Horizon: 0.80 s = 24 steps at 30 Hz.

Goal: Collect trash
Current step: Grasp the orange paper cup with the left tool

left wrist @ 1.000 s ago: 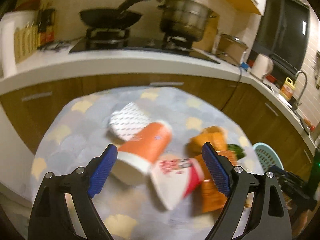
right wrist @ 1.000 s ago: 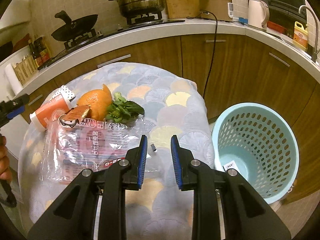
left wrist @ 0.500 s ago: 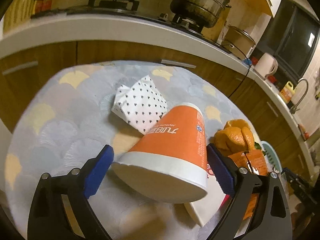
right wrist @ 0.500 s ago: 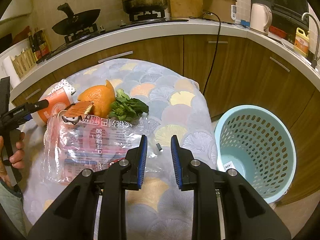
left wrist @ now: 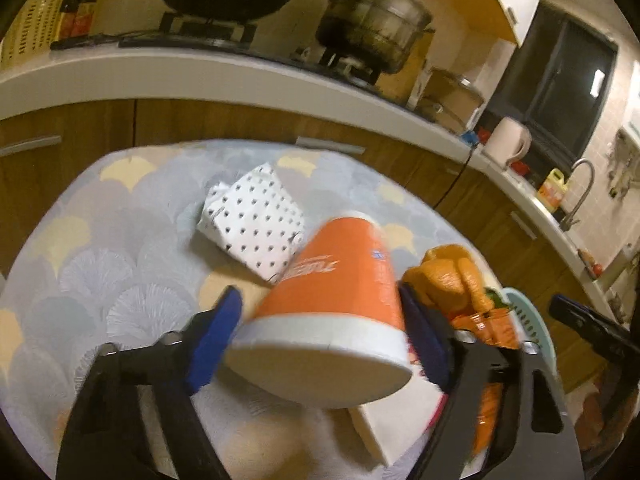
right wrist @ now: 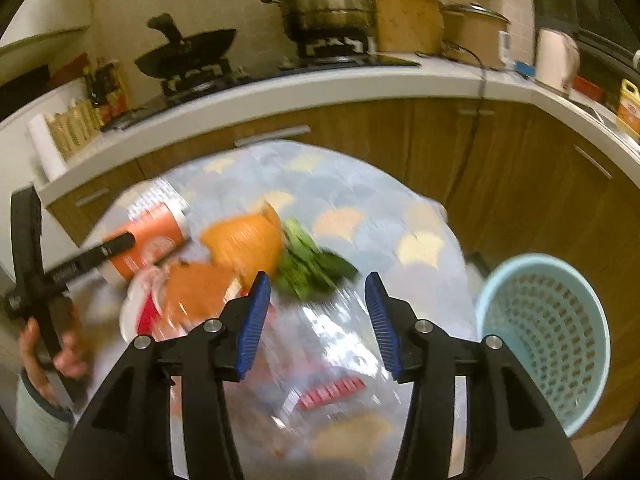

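The left hand-held gripper (left wrist: pixel 320 320) is closing its jaws around an orange paper cup (left wrist: pixel 340 280), which is lying on its side on the desk (left wrist: pixel 80 240) with its white rim facing the camera. The blue pads (left wrist: pixel 216 332) are sitting at either side of the cup near the rim. On the right the pad appears to be touching the cup wall; on the left, blur is making it impossible to tell whether the pad is pressing or just beside the cup.

Just behind the cup, a white dotted paper packet (left wrist: pixel 252 224) is lying on the patterned cloth. To the right of the cup, orange peel (left wrist: pixel 452 276) is resting beside an orange snack wrapper (left wrist: pixel 488 324). Under the cup's rim, a second white cup with red print (left wrist: pixel 384 428) is lying flat.

The right hand-held gripper (right wrist: pixel 316 320) is opening its jaws and is holding nothing. It is hovering above a clear plastic bag with red print (right wrist: pixel 328 380), which is spread across the near part of the desk. Beyond the fingertips, green leaves (right wrist: pixel 312 272) are lying next to the orange peel. The right wrist view is blurred.

A light blue perforated basket (right wrist: pixel 548 336) is standing on the floor to the right of the desk. In the right wrist view, a person's hand (right wrist: pixel 68 356) is gripping the handle of the left tool at the desk's left edge.
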Tool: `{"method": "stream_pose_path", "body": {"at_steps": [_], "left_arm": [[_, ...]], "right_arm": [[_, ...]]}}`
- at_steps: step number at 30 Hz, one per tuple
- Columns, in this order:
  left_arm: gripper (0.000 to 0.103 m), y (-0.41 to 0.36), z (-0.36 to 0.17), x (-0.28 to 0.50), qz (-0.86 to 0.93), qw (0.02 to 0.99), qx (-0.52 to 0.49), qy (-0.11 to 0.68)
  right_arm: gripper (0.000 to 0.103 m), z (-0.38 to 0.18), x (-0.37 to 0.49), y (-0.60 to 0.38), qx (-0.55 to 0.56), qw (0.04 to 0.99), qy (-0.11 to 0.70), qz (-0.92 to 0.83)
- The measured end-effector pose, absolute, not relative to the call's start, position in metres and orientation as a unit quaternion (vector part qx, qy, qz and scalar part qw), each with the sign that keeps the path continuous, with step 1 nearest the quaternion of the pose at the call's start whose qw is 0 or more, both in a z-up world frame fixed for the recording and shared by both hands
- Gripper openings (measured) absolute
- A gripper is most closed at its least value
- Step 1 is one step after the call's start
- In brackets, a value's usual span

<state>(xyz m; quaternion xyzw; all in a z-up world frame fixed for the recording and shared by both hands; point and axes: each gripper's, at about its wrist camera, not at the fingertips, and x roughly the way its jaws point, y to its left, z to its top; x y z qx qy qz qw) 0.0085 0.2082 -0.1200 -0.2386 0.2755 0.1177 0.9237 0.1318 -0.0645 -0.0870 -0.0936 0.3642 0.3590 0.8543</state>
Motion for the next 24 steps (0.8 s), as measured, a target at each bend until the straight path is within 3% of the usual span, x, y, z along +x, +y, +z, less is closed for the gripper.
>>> {"method": "stream_pose_path", "body": {"at_steps": [14,18,24], "left_arm": [[0.063,0.213,-0.120,-0.003,0.118,0.925,-0.262,0.250],[0.055,0.217,-0.118,-0.008,0.117,0.926,-0.270,0.238],[0.054,0.221,-0.118,-0.009,0.108,0.923,-0.284,0.235]], "right_arm": [[0.054,-0.105,0.162,-0.002,-0.099,0.819,0.416,0.383],[0.064,-0.115,0.169,0.004,-0.098,0.807,0.438,0.384],[0.067,-0.128,0.182,0.016,-0.085,0.784,0.472,0.394]]}}
